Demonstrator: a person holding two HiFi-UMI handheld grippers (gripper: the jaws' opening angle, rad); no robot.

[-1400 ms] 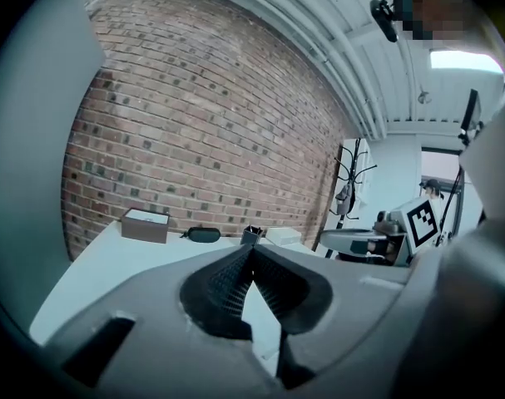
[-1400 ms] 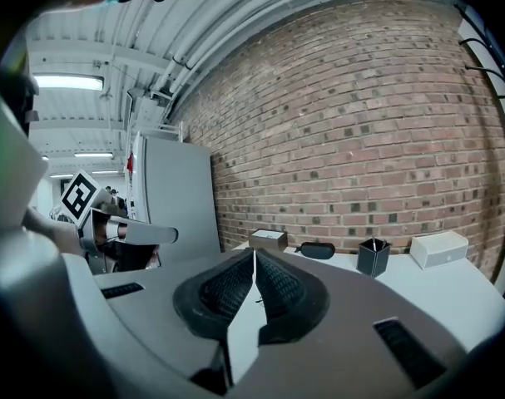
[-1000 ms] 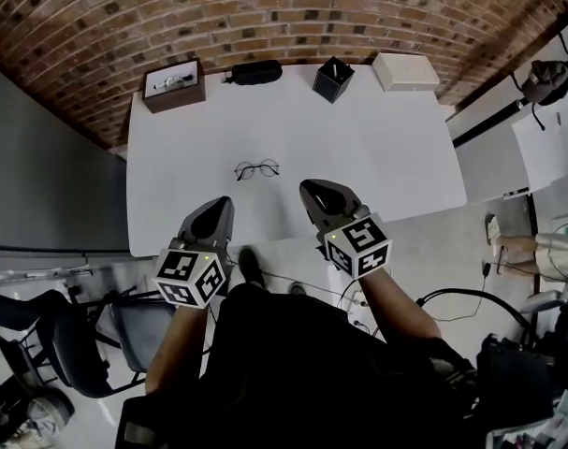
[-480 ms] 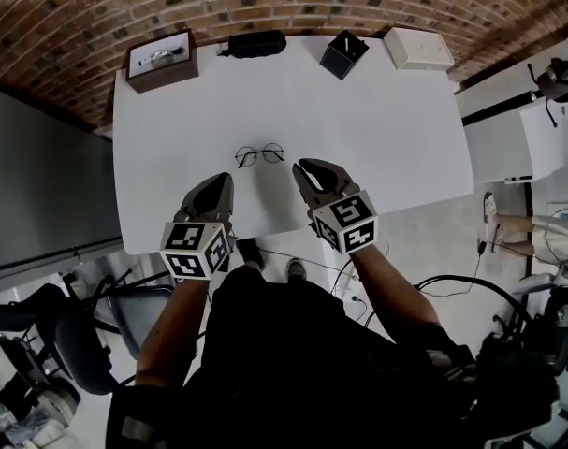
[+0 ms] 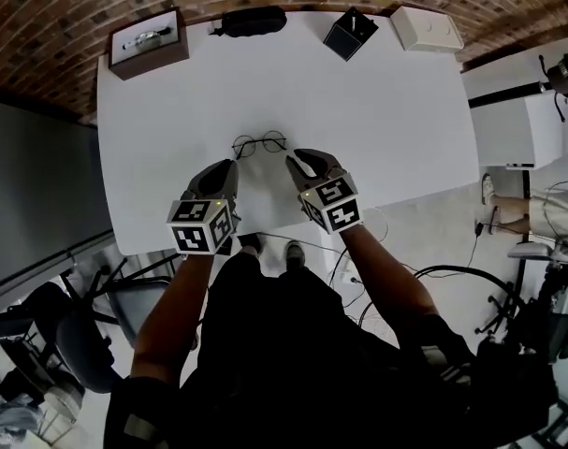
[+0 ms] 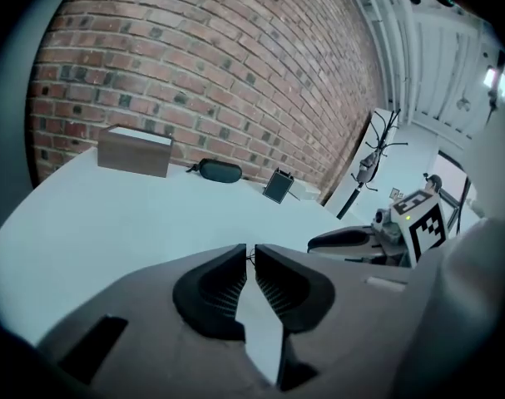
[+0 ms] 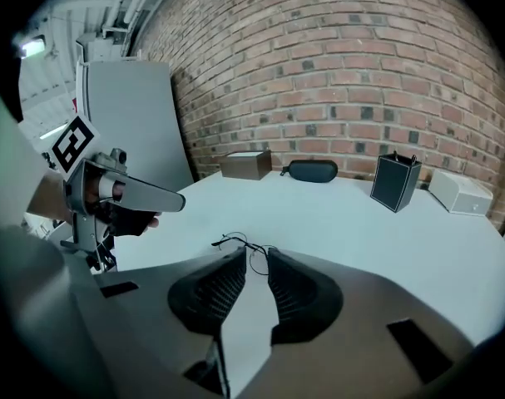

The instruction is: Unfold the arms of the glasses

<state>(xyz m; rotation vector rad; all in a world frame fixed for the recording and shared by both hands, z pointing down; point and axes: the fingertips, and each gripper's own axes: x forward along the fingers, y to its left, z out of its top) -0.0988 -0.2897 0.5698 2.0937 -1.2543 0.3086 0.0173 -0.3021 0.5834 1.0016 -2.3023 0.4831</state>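
Observation:
Thin round wire glasses [image 5: 259,144] lie arms folded on the white table [image 5: 377,129], near its middle. My left gripper [image 5: 226,166] hangs just short of them on the left, my right gripper [image 5: 300,160] just short on the right. In the left gripper view the left gripper [image 6: 250,251] shows a narrow slit between its pads; its jaws have just been opening, with nothing between them. The right gripper [image 7: 254,256] has also just been opening to a small gap, and the glasses [image 7: 227,240] lie just beyond its tips, not between the pads.
Along the table's far edge stand a brown box [image 5: 148,41], a black glasses case [image 5: 251,21], a black square holder [image 5: 350,33] and a white box [image 5: 427,28]. A brick wall rises behind. A dark chair [image 5: 78,330] stands lower left, and cables trail on the floor at right.
Both grippers have come down and forward over the table's near edge, closing in on the glasses from either side. The glasses have not moved.

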